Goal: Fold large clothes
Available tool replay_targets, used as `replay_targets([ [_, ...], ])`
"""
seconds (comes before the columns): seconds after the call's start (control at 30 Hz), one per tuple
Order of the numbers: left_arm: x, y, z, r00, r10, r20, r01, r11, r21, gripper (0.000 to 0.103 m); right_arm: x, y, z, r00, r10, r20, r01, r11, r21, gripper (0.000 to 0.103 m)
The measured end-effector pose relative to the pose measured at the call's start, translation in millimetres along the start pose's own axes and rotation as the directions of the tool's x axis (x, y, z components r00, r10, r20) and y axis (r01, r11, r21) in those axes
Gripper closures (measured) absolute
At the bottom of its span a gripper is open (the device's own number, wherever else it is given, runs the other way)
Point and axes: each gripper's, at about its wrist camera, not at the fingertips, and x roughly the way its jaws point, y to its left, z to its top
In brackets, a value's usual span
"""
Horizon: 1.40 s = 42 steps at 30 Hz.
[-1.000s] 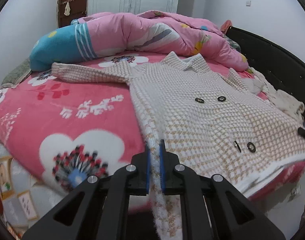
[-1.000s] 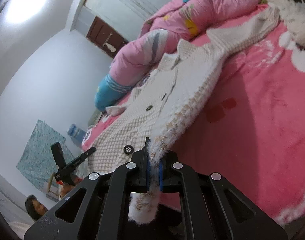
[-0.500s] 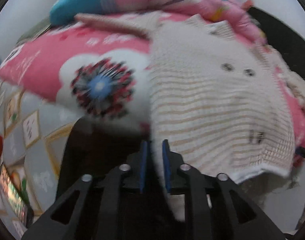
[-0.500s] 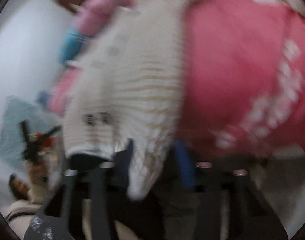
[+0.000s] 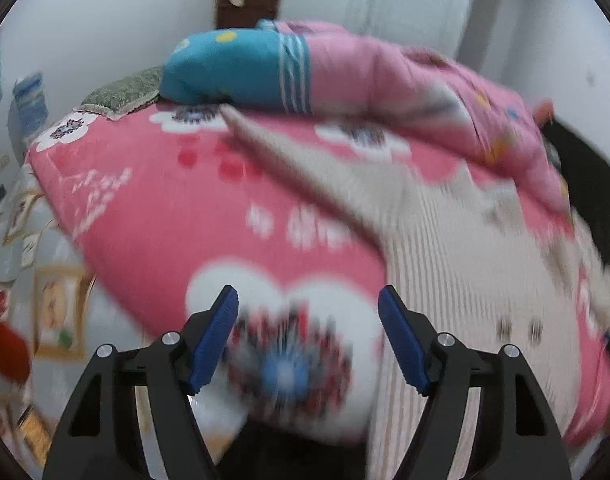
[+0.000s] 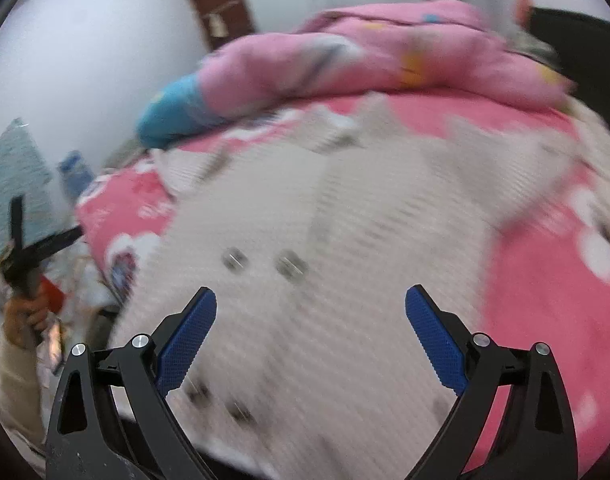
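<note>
A cream and tan knitted coat (image 6: 345, 240) with dark buttons lies spread flat on the pink flowered bed; it also shows in the left wrist view (image 5: 465, 264), with one sleeve stretched toward the far left. My left gripper (image 5: 308, 336) is open and empty, above the bed's front edge just left of the coat's hem. My right gripper (image 6: 311, 338) is open and empty, above the coat's lower front near the buttons. Both views are blurred by motion.
A pink quilt with a blue end (image 5: 345, 68) is heaped along the far side of the bed (image 5: 153, 208). A dark headboard (image 6: 577, 52) stands at the right. The left hand with its gripper (image 6: 29, 256) shows at the left of the right wrist view.
Both grippers were shut on the coat's hem corners; they have let go and opened wide. The coat now lies flat on the bed. Both cameras have swung upward.
</note>
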Motion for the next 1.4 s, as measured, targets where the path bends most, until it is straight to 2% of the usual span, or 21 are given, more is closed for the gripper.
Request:
replay_targets([
  [0.13, 61.1, 22.3, 79.3, 0.999, -0.033, 0.018, 0.035, 0.99, -0.137, 0.032, 77.8, 40.0, 41.0, 0.996, 0.09, 0.006, -0.09, 0.995, -0.046, 0.012],
  [0.2, 99.6, 37.1, 116.3, 0.999, -0.035, -0.001, 0.034, 0.98, -0.197, 0.032, 105.0, 56.1, 48.0, 0.994, 0.108, -0.021, -0.109, 0.993, -0.05, 0.019],
  [0.27, 141.3, 51.1, 150.1, 0.999, -0.046, -0.027, 0.038, 0.969, -0.246, 0.032, 131.5, 66.6, 54.0, 0.989, 0.138, -0.048, -0.14, 0.989, -0.049, 0.019],
  [0.4, 211.3, 80.5, 188.5, 0.996, -0.041, -0.079, 0.01, 0.932, -0.361, 0.032, 162.8, 89.5, 51.3, 0.988, 0.124, -0.087, -0.132, 0.986, -0.097, 0.021],
  [0.53, 277.1, 106.1, 203.0, 0.987, -0.01, -0.161, -0.061, 0.901, -0.429, 0.032, 181.2, 93.6, 41.8, 0.987, 0.09, -0.135, -0.106, 0.988, -0.115, 0.021],
  [0.57, 285.6, 109.0, 202.1, 0.985, 0.009, -0.175, -0.084, 0.9, -0.428, 0.035, 182.5, 91.2, 37.5, 0.986, 0.08, -0.144, -0.097, 0.989, -0.113, 0.021],
  [0.6, 292.2, 111.4, 201.5, 0.983, 0.03, -0.179, -0.106, 0.898, -0.427, 0.052, 184.4, 87.9, 36.6, 0.986, 0.075, -0.147, -0.091, 0.99, -0.107, 0.021],
  [0.63, 296.3, 113.0, 200.8, 0.985, 0.031, -0.169, -0.101, 0.899, -0.426, 0.063, 182.6, 84.5, 34.6, 0.987, 0.068, -0.148, -0.083, 0.992, -0.098, 0.021],
  [0.67, 297.2, 113.2, 200.4, 0.987, 0.018, -0.16, -0.086, 0.9, -0.428, 0.084, 179.7, 81.6, 33.3, 0.987, 0.064, -0.148, -0.077, 0.993, -0.087, 0.022],
  [0.77, 280.3, 105.5, 201.3, 0.994, -0.015, -0.111, -0.034, 0.906, -0.422, 0.093, 165.6, 73.3, 32.7, 0.99, 0.063, -0.128, -0.071, 0.996, -0.054, 0.025],
  [0.83, 261.2, 90.4, 209.9, 0.997, -0.014, -0.07, -0.012, 0.933, -0.36, 0.094, 153.8, 71.7, 34.3, 0.992, 0.064, -0.112, -0.069, 0.997, -0.043, 0.026],
  [0.9, 225.7, 52.7, 218.7, 1.0, 0.009, -0.019, -0.013, 0.977, -0.211, 0.094, 134.1, 69.2, 34.0, 0.994, 0.072, -0.087, -0.075, 0.997, -0.031, 0.026],
  [0.97, 194.5, 11.6, 221.2, 0.999, 0.015, 0.029, -0.014, 0.998, -0.063, 0.094, 115.9, 67.3, 32.4, 0.995, 0.076, -0.068, -0.078, 0.997, -0.023, 0.027],
  [1.03, 145.7, -50.8, 210.3, 0.995, -0.016, 0.097, 0.004, 0.992, 0.129, 0.094, 91.1, 63.8, 26.6, 0.997, 0.064, -0.039, -0.064, 0.998, -0.016, 0.027],
  [1.1, 106.5, -101.7, 190.1, 0.99, -0.09, 0.105, 0.061, 0.966, 0.251, 0.094, 70.5, 60.4, 19.1, 0.998, 0.055, -0.017, -0.055, 0.998, -0.004, 0.026],
  [1.13, 95.6, -118.5, 181.8, 0.988, -0.121, 0.092, 0.091, 0.955, 0.284, 0.093, 61.3, 58.7, 14.3, 0.999, 0.05, -0.009, -0.05, 0.999, 0.003, 0.026],
  [1.2, 71.9, -151.2, 156.7, 0.973, -0.227, 0.028, 0.207, 0.928, 0.308, 0.087, 38.5, 52.2, -1.6, 0.999, 0.034, 0.001, -0.034, 0.999, 0.024, 0.025],
  [1.23, 62.7, -166.3, 138.6, 0.952, -0.305, -0.028, 0.299, 0.908, 0.294, 0.083, 32.1, 49.2, -7.5, 1.0, 0.028, -0.001, -0.028, 0.999, 0.033, 0.025],
  [1.3, 58.1, -181.9, 107.3, 0.917, -0.387, -0.1, 0.4, 0.88, 0.257, 0.059, 19.3, 40.9, -25.6, 1.0, 0.017, -0.027, -0.015, 0.998, 0.067, 0.023],
  [1.33, 62.1, -187.0, 83.7, 0.896, -0.421, -0.141, 0.443, 0.868, 0.223, 0.052, 13.8, 35.7, -36.8, 0.999, 0.015, -0.047, -0.011, 0.996, 0.091, 0.022],
  [1.4, 80.8, -187.4, 36.9, 0.87, -0.449, -0.201, 0.48, 0.865, 0.144, 0.033, 9.5, 27.9, -52.4, 0.997, 0.027, -0.075, -0.017, 0.991, 0.132, 0.02],
])
